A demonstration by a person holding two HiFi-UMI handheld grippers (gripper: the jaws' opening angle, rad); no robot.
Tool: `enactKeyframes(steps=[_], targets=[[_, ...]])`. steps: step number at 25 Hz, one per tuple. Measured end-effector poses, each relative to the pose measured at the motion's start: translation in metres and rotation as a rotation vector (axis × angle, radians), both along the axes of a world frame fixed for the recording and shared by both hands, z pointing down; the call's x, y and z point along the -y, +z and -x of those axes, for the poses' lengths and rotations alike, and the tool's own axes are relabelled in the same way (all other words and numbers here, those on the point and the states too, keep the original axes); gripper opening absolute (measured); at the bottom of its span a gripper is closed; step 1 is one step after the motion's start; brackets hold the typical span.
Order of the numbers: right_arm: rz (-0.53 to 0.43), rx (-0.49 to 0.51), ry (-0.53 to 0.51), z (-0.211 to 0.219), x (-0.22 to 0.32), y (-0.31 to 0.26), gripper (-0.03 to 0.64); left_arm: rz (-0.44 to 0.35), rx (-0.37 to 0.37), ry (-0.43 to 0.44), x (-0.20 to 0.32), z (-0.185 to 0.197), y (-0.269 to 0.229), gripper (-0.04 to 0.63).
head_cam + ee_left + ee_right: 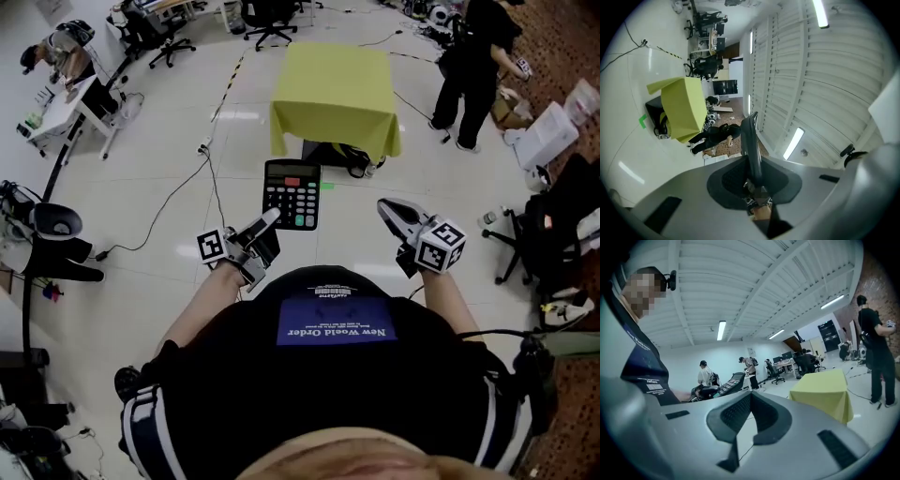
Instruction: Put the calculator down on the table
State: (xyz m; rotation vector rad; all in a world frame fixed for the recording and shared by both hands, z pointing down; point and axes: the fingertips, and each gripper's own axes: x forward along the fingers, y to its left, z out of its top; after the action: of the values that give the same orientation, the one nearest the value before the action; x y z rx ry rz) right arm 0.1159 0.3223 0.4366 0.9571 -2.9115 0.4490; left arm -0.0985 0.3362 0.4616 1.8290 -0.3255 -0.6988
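Note:
The black calculator with a red-tinted display is held up in the air, keys toward me, its lower edge clamped in my left gripper, which is shut on it. In the left gripper view the calculator stands edge-on between the pads. My right gripper hovers to the right of it, empty, with its tips together. The table, draped in a yellow cloth, stands ahead across the white floor and also shows in both gripper views as the yellow table.
A person in black stands right of the table. Cables trail over the floor and a green tape mark lies before the table. Office chairs stand at the back, a desk at left, a black chair at right.

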Motion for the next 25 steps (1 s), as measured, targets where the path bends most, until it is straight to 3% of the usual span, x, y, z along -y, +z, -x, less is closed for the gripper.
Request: enactKeyframes(steps=[7,11,16,25], targets=[[0.031,0.021,-0.061,-0.011,0.067,0.011,-0.012,0.025,0.011,-0.022,0.055,-0.027,0.005,0.074],[0.045,0.017,-0.043,0.005,0.104,0.018,-0.012,0.047,-0.005,-0.008,0.094,-0.013,0.019,0.074],[0.016,-0.006,0.01,0.03,0.173,0.007,-0.012,0.019,-0.021,0.056,0.175,0.01,0.017,0.074],[0.031,0.009,0.124,0.077,0.284,0.002,-0.012,0.006,0.014,0.185,0.308,0.06,0.012,0.074]])
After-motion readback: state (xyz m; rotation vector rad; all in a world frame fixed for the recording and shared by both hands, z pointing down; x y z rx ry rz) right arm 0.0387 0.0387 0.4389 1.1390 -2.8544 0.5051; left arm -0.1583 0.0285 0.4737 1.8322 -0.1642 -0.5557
